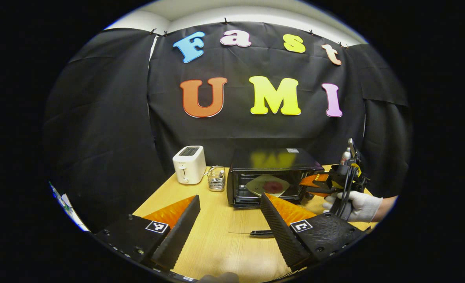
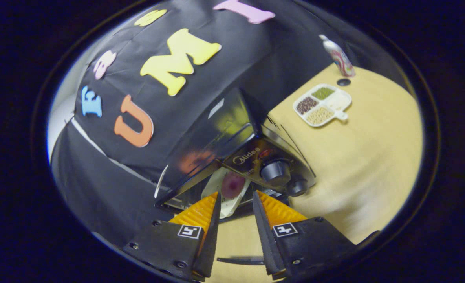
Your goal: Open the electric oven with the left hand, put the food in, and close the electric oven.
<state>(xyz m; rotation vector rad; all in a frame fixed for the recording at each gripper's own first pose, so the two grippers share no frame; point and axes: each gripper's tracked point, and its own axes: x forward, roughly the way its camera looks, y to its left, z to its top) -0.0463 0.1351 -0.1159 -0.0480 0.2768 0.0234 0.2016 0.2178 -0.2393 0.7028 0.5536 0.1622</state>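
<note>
The electric oven (image 1: 271, 177) is set toward the back edge of the tabletop (image 1: 216, 239), near its middle, with its door (image 1: 252, 226) dropped flat toward the front; the glass of the door is hard to make out, and little beyond its dark handle is seen against the wood. Inside the cavity a pale plate (image 1: 267, 185) with a reddish piece of food (image 1: 272, 187) is seen; whether it rests on a rack cannot be told, the interior being dark. In the right gripper view the oven (image 2: 232, 145) is seen tilted, its two knobs (image 2: 275, 171) at the right of the front, and the plate (image 2: 226, 192) is partly hidden behind the right tool (image 2: 234, 200), whose jaws are held moderately apart with nothing between them, just in front of the opening. In the left gripper view that same tool (image 1: 315, 184) is seen at the oven's right front corner, held by a gloved hand (image 1: 354, 206). The left tool (image 1: 228, 202) is held wide and empty, back from the door, over open tabletop. A white toaster (image 1: 189, 164) and a small wire basket (image 1: 216, 179) stand left of the oven; a divided tray (image 2: 322, 104) of grains and a bottle (image 2: 338, 57) lie well to its right.
</note>
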